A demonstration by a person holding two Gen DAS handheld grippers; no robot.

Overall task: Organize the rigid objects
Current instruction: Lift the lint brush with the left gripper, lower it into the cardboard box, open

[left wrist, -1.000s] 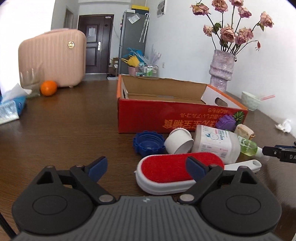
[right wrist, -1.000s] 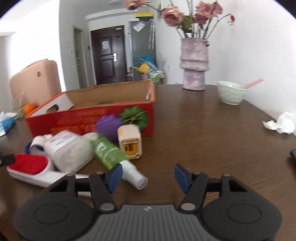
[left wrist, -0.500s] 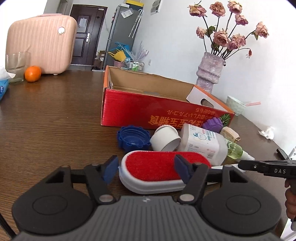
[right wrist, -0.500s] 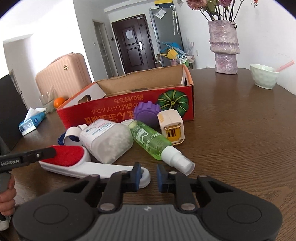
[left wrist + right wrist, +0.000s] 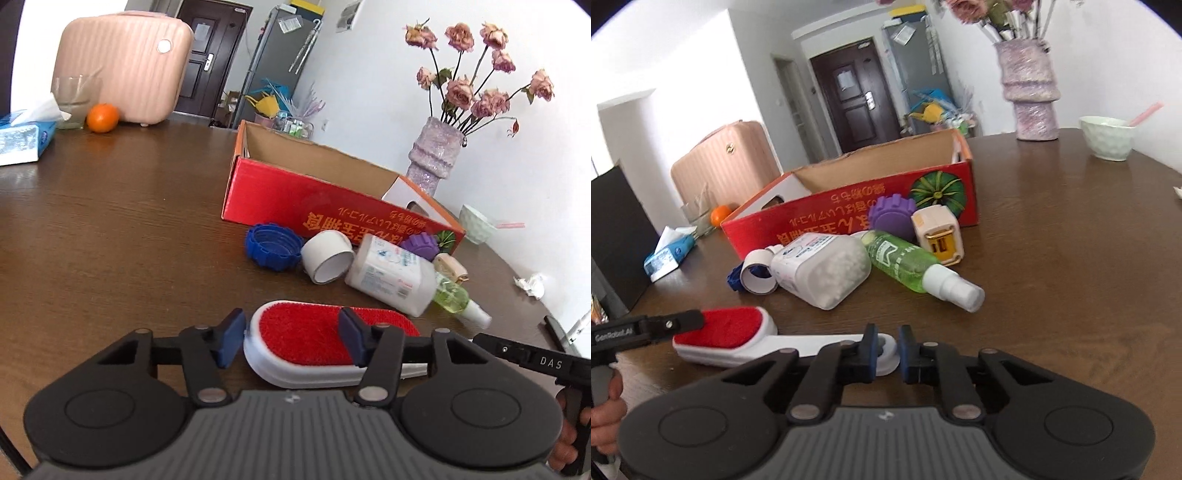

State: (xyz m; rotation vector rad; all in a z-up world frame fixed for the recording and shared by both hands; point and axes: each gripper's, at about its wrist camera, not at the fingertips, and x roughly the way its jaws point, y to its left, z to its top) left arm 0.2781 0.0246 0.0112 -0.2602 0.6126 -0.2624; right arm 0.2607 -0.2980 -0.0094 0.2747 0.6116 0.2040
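Observation:
A white lint brush with a red pad (image 5: 314, 341) lies on the brown table (image 5: 110, 229). My left gripper (image 5: 290, 341) is open, its jaws on either side of the brush head. My right gripper (image 5: 886, 349) is shut on the brush handle's end (image 5: 888, 356). Behind lie a blue lid (image 5: 273, 245), a white tape roll (image 5: 328, 254), a white bottle (image 5: 822, 269), a green spray bottle (image 5: 916, 271), a purple lid (image 5: 890, 216) and a cream plug adapter (image 5: 938, 234). An open red cardboard box (image 5: 857, 201) stands behind them.
A pink case (image 5: 122, 66), a glass (image 5: 74, 99), an orange (image 5: 102, 117) and a tissue pack (image 5: 22, 138) are at the far left. A flower vase (image 5: 436, 158), a pale green bowl (image 5: 1108, 136) and a crumpled tissue (image 5: 532, 286) stand to the right.
My right gripper dropped to the brush handle and closed on its end. My left gripper moved in over the brush head and its jaws narrowed around it.

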